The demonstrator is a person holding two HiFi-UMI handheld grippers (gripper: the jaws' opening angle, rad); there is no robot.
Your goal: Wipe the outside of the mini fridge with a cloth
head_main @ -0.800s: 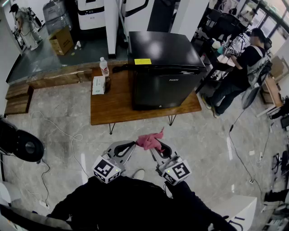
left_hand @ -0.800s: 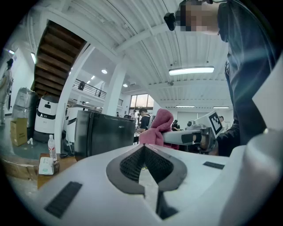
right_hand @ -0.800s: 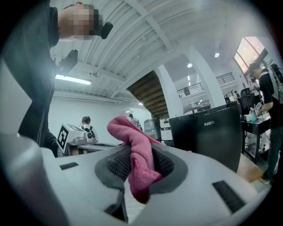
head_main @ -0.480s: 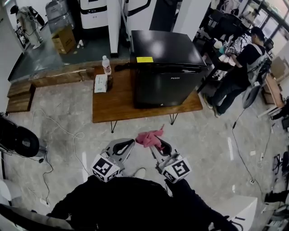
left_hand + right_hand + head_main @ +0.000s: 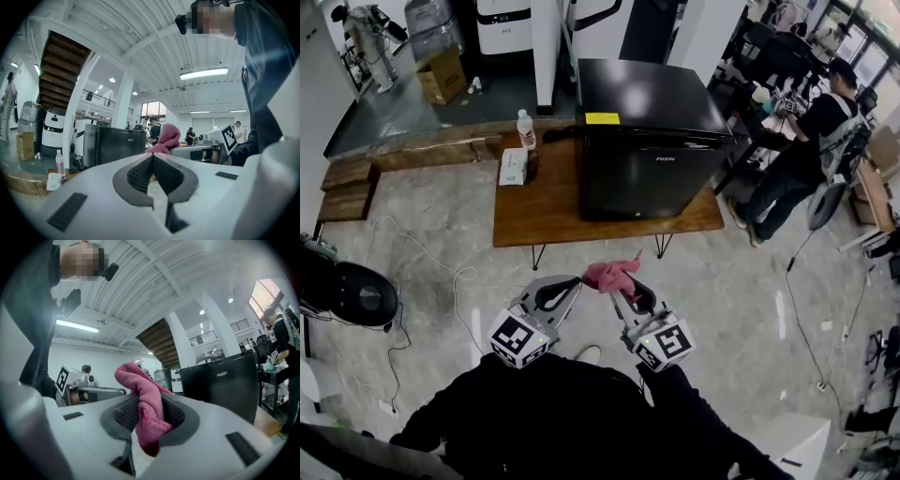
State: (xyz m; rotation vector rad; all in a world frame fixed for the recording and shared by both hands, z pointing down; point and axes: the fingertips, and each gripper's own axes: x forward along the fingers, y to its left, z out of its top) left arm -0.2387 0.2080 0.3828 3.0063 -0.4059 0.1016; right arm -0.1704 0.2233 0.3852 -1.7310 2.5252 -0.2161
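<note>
The black mini fridge [image 5: 649,141] stands on a low wooden table [image 5: 534,217], door facing me, a yellow sticker on its top; it also shows in the left gripper view [image 5: 112,145] and the right gripper view [image 5: 225,383]. My right gripper [image 5: 616,286] is shut on a pink cloth [image 5: 612,274], which bunches up out of its jaws [image 5: 143,399]. My left gripper [image 5: 574,285] is shut and holds nothing; its pads [image 5: 140,174] meet. Both grippers hang above the floor, well short of the table.
A water bottle [image 5: 525,129] and a tissue pack [image 5: 513,166] sit on the table's left end. A person [image 5: 802,155] stands right of the fridge by a desk. Cables trail over the marble floor [image 5: 431,262]; a black round device [image 5: 358,295] lies at the left.
The view has shifted slightly toward the table. Both grippers keep their pose, the cloth still in the right one.
</note>
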